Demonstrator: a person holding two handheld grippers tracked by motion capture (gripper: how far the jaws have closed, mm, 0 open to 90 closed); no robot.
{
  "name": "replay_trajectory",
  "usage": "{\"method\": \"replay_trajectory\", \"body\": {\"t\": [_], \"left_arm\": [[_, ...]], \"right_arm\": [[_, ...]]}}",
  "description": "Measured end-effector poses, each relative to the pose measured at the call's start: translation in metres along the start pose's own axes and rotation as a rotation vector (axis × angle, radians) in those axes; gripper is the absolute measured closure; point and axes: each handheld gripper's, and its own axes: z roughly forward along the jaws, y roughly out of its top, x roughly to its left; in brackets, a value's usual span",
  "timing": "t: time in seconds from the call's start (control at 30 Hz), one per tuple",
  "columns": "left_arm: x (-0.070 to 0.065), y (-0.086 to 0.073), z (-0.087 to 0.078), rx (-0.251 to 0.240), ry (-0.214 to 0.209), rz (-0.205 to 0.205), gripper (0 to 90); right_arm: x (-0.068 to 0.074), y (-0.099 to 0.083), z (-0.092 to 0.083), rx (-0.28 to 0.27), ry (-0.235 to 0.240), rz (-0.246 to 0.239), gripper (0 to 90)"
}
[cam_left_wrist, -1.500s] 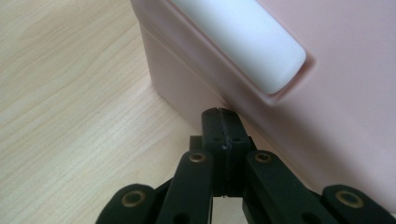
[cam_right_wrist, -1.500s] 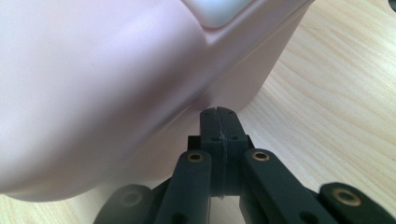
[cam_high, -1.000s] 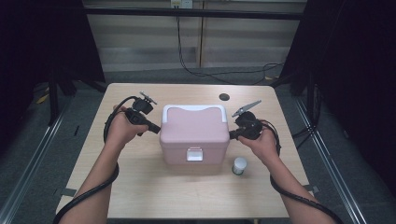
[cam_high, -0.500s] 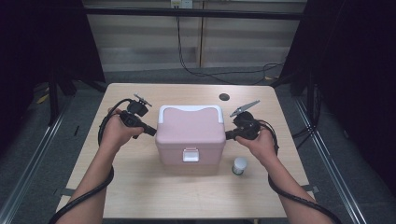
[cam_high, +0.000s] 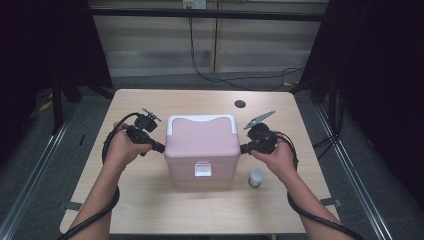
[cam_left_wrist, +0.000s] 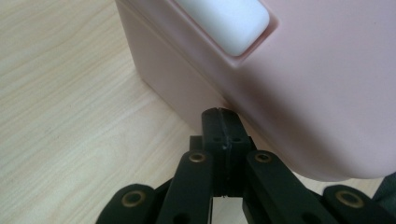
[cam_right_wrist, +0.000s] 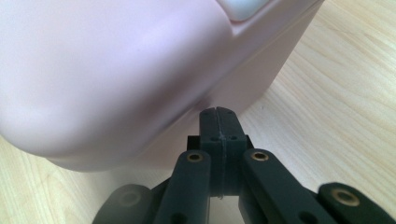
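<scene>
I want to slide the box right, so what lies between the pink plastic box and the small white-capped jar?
In the high view, bare wooden tabletop separates the pink plastic box from the small white-capped jar.

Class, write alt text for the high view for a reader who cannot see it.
A pink box with a white handle sits mid-table, a person's left gripper and right gripper against its sides, jaws shut. A small white jar stands by its right front corner.

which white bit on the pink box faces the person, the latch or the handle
The latch: a small white tab low on the pink box's front wall. The white handle wraps the lid's far edge.
</scene>
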Motion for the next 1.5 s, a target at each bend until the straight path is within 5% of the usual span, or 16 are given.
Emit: {"method": "replay_trajectory", "body": {"t": [0.8,1.03,1.17,1.37,1.5], "left_arm": [[-0.008,-0.016,-0.006,-0.013,-0.009,-0.026,90.0],[-0.002,-0.01,-0.025,-0.009,0.047,-0.067,86.0],[0.001,-0.005,-0.034,-0.018,0.054,-0.107,77.9],[0.006,0.002,-0.04,-0.049,0.107,-0.15,49.7],[0.009,0.008,-0.044,-0.051,0.113,-0.164,40.3]], "right_arm": [[0.024,-0.01,-0.017,0.003,0.043,-0.032,90.0],[0.022,-0.006,-0.027,-0.02,0.051,-0.03,90.0],[0.02,-0.001,-0.037,-0.045,0.043,-0.024,90.0],[0.021,0.009,-0.049,-0.065,0.046,-0.036,90.0],[0.025,0.016,-0.052,-0.07,0.06,-0.044,90.0]]}}
